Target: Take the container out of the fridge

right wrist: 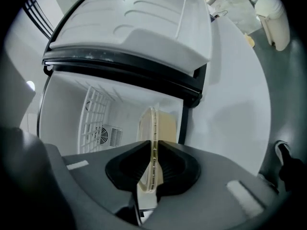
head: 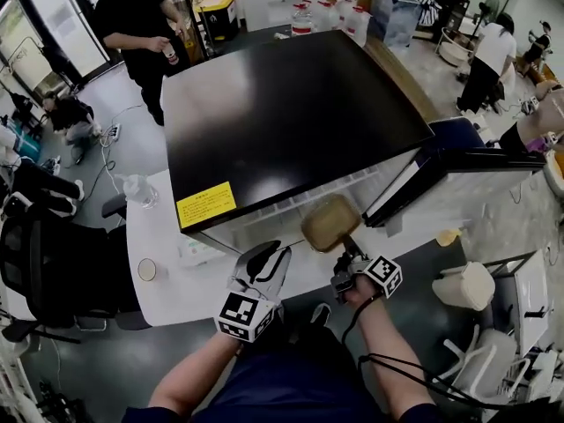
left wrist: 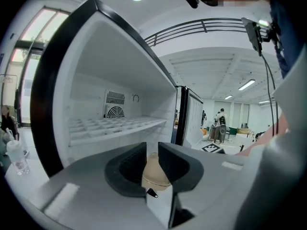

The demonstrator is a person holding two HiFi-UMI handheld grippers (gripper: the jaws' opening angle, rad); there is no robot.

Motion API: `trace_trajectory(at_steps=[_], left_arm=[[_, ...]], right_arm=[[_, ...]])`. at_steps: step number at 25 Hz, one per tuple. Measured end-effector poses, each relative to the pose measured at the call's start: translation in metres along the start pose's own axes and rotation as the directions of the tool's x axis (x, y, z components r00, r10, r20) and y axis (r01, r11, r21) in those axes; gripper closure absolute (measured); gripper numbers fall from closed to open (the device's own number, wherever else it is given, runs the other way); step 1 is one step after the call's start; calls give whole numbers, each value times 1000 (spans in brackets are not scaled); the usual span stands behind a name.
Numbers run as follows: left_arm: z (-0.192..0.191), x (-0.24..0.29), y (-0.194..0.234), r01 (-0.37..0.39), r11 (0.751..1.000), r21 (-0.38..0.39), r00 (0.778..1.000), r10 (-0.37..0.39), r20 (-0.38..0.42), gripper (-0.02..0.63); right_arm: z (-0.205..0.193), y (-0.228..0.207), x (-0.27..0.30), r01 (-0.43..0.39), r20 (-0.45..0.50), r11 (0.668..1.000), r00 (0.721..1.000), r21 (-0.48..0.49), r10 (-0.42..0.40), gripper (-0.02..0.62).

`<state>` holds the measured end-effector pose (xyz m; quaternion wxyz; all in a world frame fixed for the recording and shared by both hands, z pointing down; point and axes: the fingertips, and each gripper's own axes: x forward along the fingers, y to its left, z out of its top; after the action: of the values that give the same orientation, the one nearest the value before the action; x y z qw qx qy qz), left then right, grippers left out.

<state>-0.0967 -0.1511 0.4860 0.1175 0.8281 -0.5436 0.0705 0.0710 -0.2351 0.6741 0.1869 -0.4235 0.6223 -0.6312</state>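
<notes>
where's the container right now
In the head view the tan container is centre right, clamped by its rim in the right hand-held gripper, just in front of the open fridge.

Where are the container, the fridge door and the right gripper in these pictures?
container (head: 330,221): head view, middle of its tan broad face.
fridge door (head: 467,148): head view, dark top edge of the open door.
right gripper (right wrist: 153,146): right gripper view, between its fingertips, shut on the container's rim.

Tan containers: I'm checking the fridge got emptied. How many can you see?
1: the container, gripped by its rim in the right gripper, in front of the open fridge. Parts of the fridge interior are hidden.
</notes>
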Motion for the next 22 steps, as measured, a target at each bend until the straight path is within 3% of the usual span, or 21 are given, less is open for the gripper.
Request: trace_trajectory(at_steps=[9,22], left_arm=[[23,14,-16,14,1000,17,998,-15,58,554],[16,30,-40,93,996,14,995,-93,29,554]], right_arm=[[22,-13,-52,5,73,999,997,33,-8,538],[25,-42,-101,40,137,997,989,70,-49,538]])
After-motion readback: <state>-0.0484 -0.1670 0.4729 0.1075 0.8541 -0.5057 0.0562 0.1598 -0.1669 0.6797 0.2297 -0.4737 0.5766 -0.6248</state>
